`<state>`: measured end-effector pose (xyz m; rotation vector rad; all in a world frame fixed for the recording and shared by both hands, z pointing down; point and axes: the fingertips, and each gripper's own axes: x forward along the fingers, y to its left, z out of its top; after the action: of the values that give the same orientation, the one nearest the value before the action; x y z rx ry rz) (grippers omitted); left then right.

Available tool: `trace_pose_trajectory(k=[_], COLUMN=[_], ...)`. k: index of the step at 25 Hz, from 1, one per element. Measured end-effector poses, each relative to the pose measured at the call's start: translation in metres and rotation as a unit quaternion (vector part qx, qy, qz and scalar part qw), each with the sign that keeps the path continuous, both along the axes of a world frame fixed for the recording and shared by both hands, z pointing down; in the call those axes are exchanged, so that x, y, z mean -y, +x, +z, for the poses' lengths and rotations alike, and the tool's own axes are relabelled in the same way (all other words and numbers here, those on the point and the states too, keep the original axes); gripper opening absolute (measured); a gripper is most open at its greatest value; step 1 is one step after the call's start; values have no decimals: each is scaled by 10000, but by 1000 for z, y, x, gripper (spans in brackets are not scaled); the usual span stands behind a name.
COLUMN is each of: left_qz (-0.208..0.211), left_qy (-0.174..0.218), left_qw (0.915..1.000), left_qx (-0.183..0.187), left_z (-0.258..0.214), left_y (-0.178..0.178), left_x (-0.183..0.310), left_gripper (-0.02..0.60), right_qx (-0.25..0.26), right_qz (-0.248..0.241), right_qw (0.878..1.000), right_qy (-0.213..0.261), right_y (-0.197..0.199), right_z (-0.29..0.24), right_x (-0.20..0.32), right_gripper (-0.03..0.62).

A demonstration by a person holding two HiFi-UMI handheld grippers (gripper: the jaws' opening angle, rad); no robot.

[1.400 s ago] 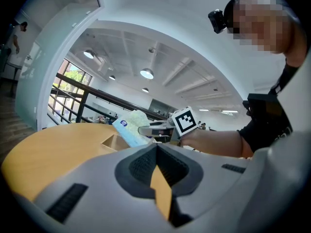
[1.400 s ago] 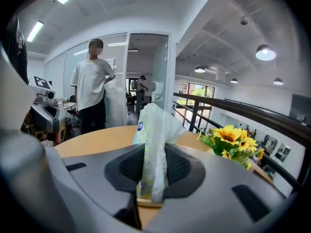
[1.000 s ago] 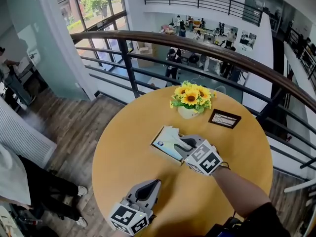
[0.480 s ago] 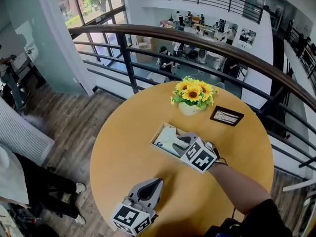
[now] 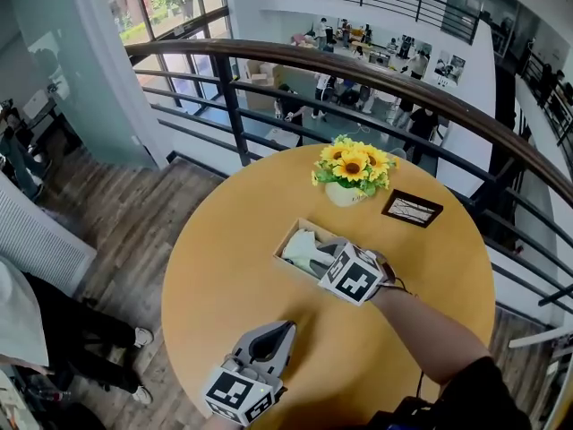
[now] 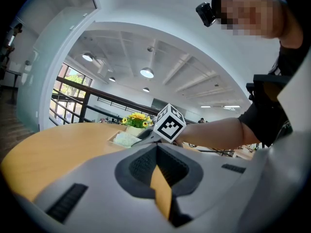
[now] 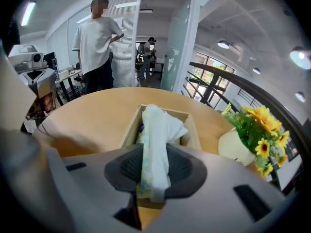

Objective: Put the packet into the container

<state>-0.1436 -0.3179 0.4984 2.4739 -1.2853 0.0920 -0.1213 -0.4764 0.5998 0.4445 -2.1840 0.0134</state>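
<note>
- Lowered in the past second, the packet (image 5: 301,247) now lies partly inside the container (image 5: 287,237). Its far end is down between the walls and its near end is still in the grip.
- Right gripper (image 5: 315,254) has sunk and tipped steeper along with it. Its fingers (image 7: 184,166) are clamped on the packet's near end, plain in the right gripper view, and they have not loosened.
- Judged from this, the placing is nearly done, with only the release and the draw-back left. A crumpled packet standing on edge may spring up or lean over the rim once freed.
- Left gripper (image 5: 269,346) waits unmoved near the front edge of the round worktop (image 5: 224,276), its fingers closed on nothing.
- Sunflowers (image 5: 352,165) and a small framed card (image 5: 410,210) stand beyond the container, well apart from the action.
</note>
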Motion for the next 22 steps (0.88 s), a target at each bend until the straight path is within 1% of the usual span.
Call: trace_pose_trajectory(k=[2,6,8,9,11,13,15,18,22], left_qz=[-11,-43,-53,-55,-50,-37,-37,-47,58], left_qy=[10,5,5,5,9,12,-6,-27,43], left_qw=[10000,10000,10000,10000,10000,10000,10000,9999,10000], left_qx=[-8,-22,-39,-48,-49,-53,-85,-88,-65], left_z=[0,-1,-1,-2,-3,-3,-3,-2,-11], left_y=[-1,-3,-4,-4,-4,-5,-6,-7,-2], left_x=[0,0,-1,-1,-1,0,0,-2,-7], left_gripper=[5,5,5,5,5,5,5,5,5], right_qx=[7,54,48,38,27,13,54,193,365], right_qz=[-9,152,165,157,138,94,77,178,293], right_qw=[10000,9993,9990,9989,9992,9997,9999,9997,9986], right_qy=[-79,-352,-424,-435,-373,-203,-85,-25,244], right_y=[-2,-1,0,0,-1,-1,-2,0,10], right_z=[2,6,7,8,8,7,3,-6,-36], right_x=[1,3,2,1,2,7,11,12,7], right_gripper=[87,99,130,157,182,216,236,250,250])
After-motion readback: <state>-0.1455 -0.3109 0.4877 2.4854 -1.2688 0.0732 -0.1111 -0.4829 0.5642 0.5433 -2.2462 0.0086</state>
